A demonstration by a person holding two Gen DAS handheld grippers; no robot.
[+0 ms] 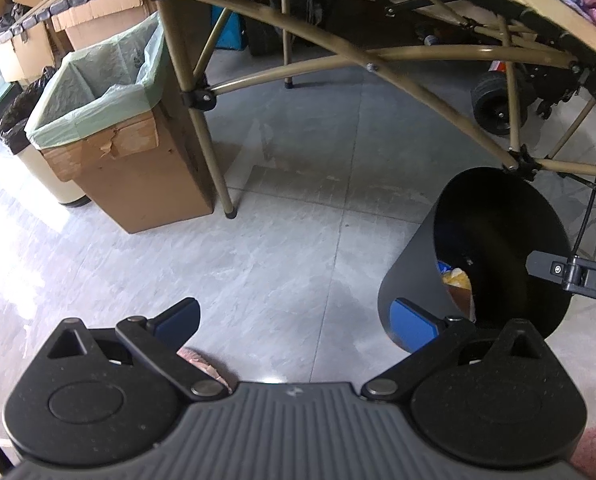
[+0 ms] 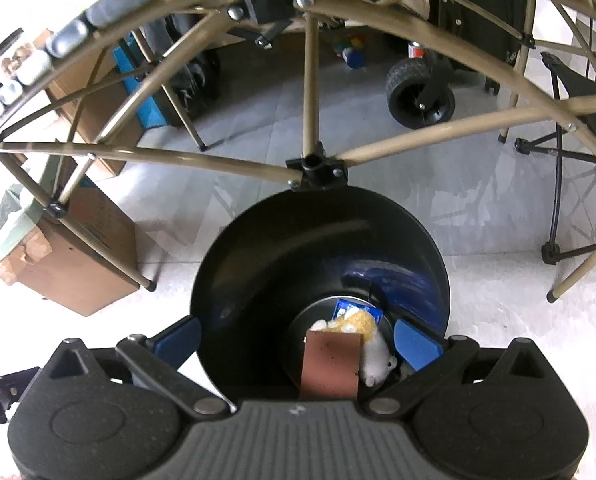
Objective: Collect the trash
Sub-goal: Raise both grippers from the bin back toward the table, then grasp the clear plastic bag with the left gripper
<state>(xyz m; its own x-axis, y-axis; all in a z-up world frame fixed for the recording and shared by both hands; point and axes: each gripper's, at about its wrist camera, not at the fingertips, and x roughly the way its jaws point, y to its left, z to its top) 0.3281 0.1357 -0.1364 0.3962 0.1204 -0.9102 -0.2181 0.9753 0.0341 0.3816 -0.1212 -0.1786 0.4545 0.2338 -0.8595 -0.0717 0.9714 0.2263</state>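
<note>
black bin [image 2: 322, 248]: brown card [image 2: 330, 364], wrappers (mixed) | lined box [image 1: 97, 92] | left gripper [image 1: 298, 320], right gripper [image 2: 298, 340]: fingers wide

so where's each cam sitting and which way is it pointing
Left wrist: on the left gripper, low, facing the floor and the lined cardboard box; its open fingers and a hand edge show.
Right wrist: on the right gripper, looking down into the black bin; open fingers show.
Shared: the black bin, the box, the table frame.
</note>
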